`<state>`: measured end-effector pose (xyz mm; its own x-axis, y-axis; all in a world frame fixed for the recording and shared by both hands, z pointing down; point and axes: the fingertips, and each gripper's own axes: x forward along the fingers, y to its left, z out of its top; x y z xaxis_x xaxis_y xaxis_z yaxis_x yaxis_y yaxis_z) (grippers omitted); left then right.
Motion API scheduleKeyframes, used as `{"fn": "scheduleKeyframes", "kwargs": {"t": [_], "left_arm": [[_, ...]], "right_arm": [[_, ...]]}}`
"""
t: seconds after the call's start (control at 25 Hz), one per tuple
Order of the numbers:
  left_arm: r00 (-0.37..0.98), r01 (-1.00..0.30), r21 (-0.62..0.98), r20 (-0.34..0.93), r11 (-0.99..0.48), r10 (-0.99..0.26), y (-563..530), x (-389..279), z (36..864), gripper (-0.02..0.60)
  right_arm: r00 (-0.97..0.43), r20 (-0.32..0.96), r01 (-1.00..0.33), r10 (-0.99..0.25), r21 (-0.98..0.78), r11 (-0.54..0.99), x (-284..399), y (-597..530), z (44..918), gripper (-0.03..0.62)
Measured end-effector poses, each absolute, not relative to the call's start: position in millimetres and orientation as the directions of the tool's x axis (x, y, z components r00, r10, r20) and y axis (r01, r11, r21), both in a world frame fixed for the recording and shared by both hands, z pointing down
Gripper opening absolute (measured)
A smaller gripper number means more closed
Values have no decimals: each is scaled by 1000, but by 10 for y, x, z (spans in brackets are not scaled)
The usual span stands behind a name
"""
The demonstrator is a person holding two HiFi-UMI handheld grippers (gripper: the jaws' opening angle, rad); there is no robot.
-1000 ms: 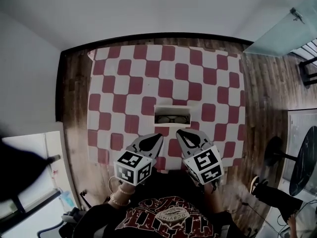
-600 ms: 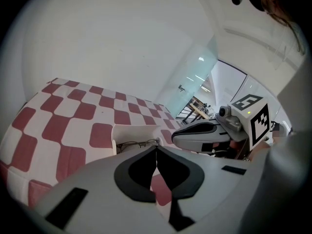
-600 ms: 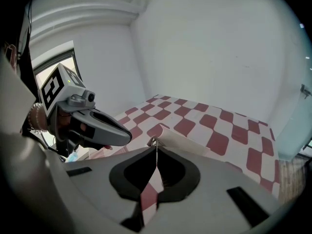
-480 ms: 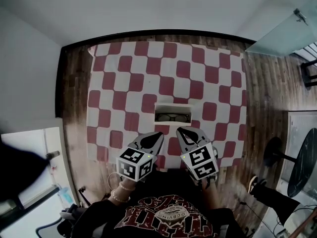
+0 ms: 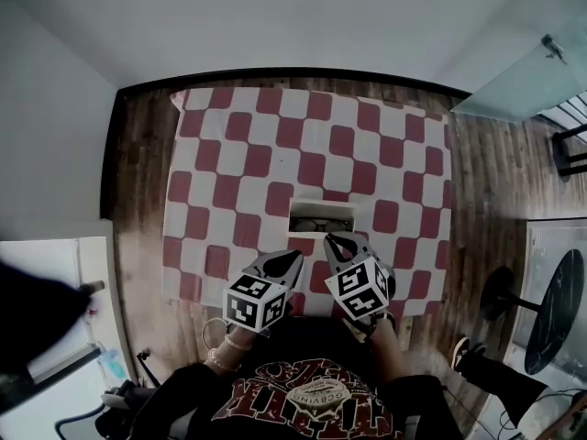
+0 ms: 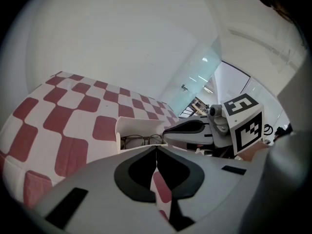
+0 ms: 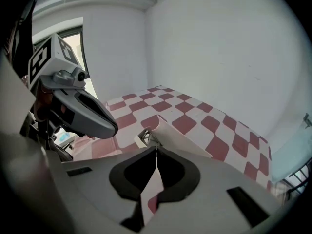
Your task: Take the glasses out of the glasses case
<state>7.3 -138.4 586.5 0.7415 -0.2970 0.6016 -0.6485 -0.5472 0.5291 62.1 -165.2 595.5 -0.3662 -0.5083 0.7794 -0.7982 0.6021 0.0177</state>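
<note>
Shirt (image 5: 307,401): black with a printed front, at the very near edge of the head view.
Bracelet (image 5: 218,365): beaded, on the left wrist, just behind the left marker cube (image 5: 252,305).
Left gripper (image 5: 295,257): held low over the near edge of the counter, pointing far and slightly right; jaws together, tips touching, nothing between them in its own view.
Right gripper (image 5: 328,241): just right of the left one and a little farther in, its cube (image 5: 360,287) tilted toward the person; jaws closed tip to tip, gripping nothing; tip just short of the case's near wall, contact not clear.
Glasses case (image 5: 321,205): white, rectangular, open at the top, lying flat on the counter's near half, slightly right of centre, just beyond both gripper tips.
Glasses (image 5: 319,225): dark thin frame, lying inside the open case, lenses side by side along its length; in the left gripper view, visible over the case's near wall.
Counter (image 5: 238,168): covered in red-and-white checks; nothing else to be made out on it.
Floor (image 5: 138,172): dark wooden planks to the counter's left and right.
Round table (image 5: 555,314): black, near right, well apart from the counter.
Glass panel (image 5: 514,71): pale, at the far right corner.
Wall (image 5: 293,16): plain white, behind the counter's far edge.
</note>
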Motion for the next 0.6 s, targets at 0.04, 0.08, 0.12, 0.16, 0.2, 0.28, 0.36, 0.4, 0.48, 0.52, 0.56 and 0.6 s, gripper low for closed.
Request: {"fn": "scheduleKeyframes", "kwargs": {"t": [0.04,0.08,0.12,0.16,0.2,0.28,0.36,0.4,0.48,0.52,0.56,0.6], "left_arm": [[743,-646,530,603,-550,-291,-1376,74,5870,9],[745,-643,532,603,-551,-286,-1366,74,5876,9],[746,-640,535,603,-551,-281,-1353,74,5884,9],[748,-638,539,603,-551,-276,-1338,74,5891,9],[751,-635,542,603,-550,-271,-1322,73,5897,9],[755,-629,549,601,-551,-262,-1293,75,5902,9],[760,-623,556,597,-549,-257,-1278,78,5896,9],[762,-621,560,595,-548,-255,-1275,75,5893,9],[765,-618,567,592,-545,-251,-1269,62,5891,9],[767,-616,570,591,-544,-250,-1268,56,5892,9],[768,-615,572,590,-542,-249,-1267,51,5893,9],[770,-614,575,588,-541,-249,-1267,46,5893,9]], "right_arm": [[-363,783,-795,-505,23,607,618,-1662,5974,20],[-362,785,-793,-502,25,609,615,-1671,5993,20],[-361,788,-791,-499,25,612,612,-1678,6016,20],[-360,792,-788,-493,24,615,610,-1681,6042,20],[-358,797,-785,-487,25,619,607,-1680,6070,20],[-352,807,-776,-474,32,630,609,-1674,6121,20],[-343,816,-766,-466,45,642,617,-1677,6154,20],[-338,820,-760,-462,52,648,618,-1681,6167,20],[-328,828,-744,-455,71,664,611,-1693,6189,20],[-322,832,-732,-451,83,676,606,-1699,6201,20],[-317,837,-718,-446,96,690,602,-1705,6216,20],[-312,842,-702,-440,107,704,596,-1708,6234,20]]}}
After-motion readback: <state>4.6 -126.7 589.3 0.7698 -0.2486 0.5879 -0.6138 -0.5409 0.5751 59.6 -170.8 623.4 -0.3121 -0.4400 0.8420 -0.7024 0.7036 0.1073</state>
